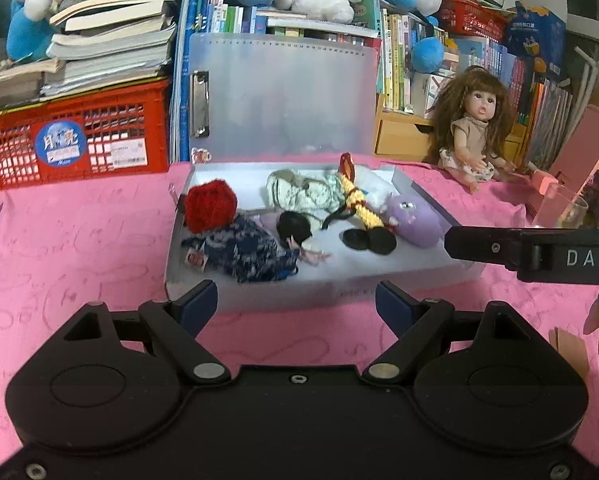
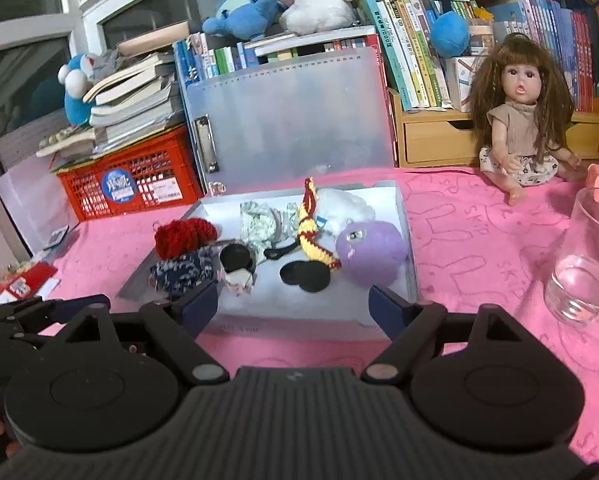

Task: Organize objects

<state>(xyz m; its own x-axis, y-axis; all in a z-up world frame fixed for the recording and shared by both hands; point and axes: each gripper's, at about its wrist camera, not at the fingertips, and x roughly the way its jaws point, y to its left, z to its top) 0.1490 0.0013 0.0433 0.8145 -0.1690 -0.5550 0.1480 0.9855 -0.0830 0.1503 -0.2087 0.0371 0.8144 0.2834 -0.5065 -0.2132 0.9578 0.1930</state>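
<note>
We keep left gripper (image 1: 295,300) and right gripper (image 2: 293,300) released, empty, because the toys lie in the box (image 1: 431,204) at twelve o'clock.

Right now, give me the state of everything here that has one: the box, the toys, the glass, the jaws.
Storage box: lid open, standing upright behind it.
Purple plush: lying inside box.
Red-haired doll: lying inside box.
Long-haired doll: sitting upright outside box.
Glass: upright, looks empty.
Left gripper: jaws open, nothing between.
Right gripper: jaws open, nothing between.
</note>
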